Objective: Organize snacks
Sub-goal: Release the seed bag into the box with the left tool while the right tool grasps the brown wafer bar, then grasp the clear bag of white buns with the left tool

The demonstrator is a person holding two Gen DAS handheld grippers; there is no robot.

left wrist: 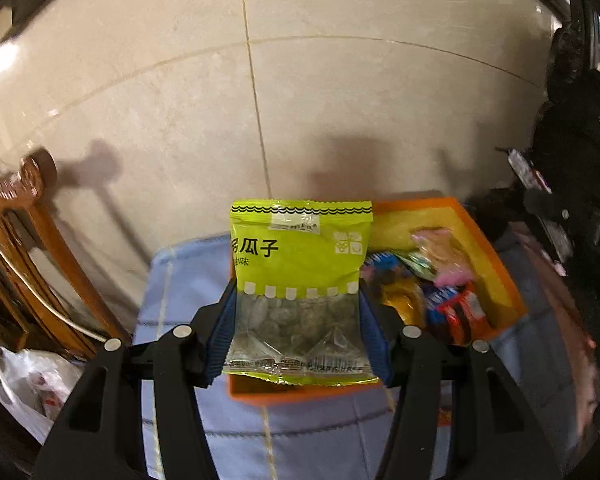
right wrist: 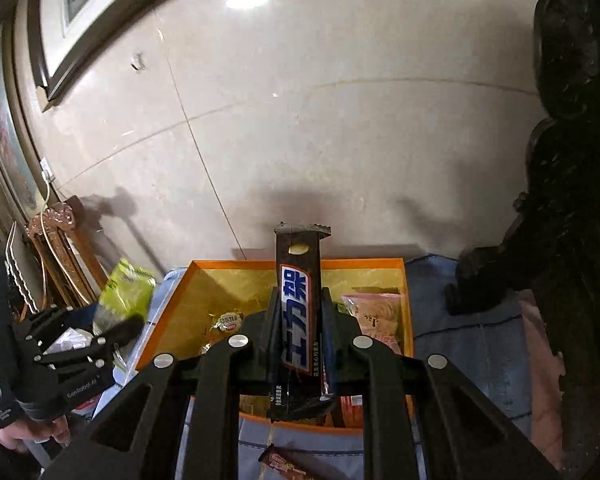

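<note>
Gripping a green seed bag [left wrist: 300,276] upright between the blue pads of the left hand-held gripper [left wrist: 298,320], half open, above the orange box's [left wrist: 496,248] 9 o'clock end. Pinching a dark chocolate bar [right wrist: 299,312] upright in the near-closed right hand-held gripper [right wrist: 300,336], over the box's middle. Lying loose on the blue cloth [right wrist: 460,344] at 6 o'clock, another bar [right wrist: 284,465].

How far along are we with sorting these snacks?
Midway, by the look of it. Done: nothing visibly sorted yet. In hand: the left gripper is shut on a green seed packet, and the right gripper is shut on a dark chocolate bar, both held above the orange box. Left: a pink packet and other mixed snacks in the box, plus a brown bar on the blue cloth.
</note>
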